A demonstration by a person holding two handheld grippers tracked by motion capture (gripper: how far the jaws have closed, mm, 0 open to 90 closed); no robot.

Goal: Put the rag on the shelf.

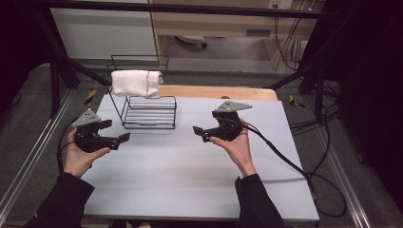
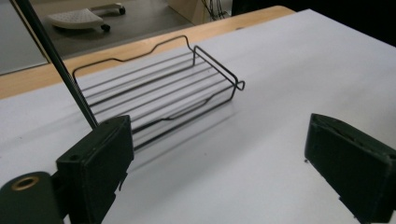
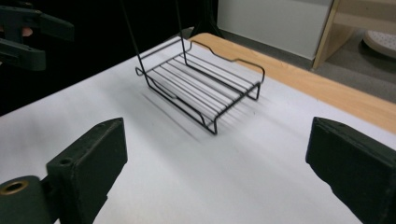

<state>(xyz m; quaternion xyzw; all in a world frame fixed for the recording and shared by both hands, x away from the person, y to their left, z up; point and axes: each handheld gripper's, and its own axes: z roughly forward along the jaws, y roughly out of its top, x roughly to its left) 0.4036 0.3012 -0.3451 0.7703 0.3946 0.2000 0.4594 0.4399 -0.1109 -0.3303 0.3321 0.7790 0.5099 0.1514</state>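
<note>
On the white table (image 1: 190,161), at its left side, the person's left hand (image 1: 78,154) rises from a dark sleeve, palm turned inward, cradling the left gripper (image 1: 115,132) just above the surface. Its jaws point right, toward the table's middle, and stand wide apart with nothing between them; the left gripper view shows bare tabletop in the gap. Behind and slightly right of it stands the black wire rack (image 1: 148,111), its lower shelf empty, with a folded white towel (image 1: 135,83) draped over the upper rail. Farther right, the right hand (image 1: 237,145) holds the right gripper (image 1: 200,132) from below, wrist bent, jaws aimed left toward the rack and likewise spread open on nothing. Both grippers sit near the rack, without touching it, one on each side.
</note>
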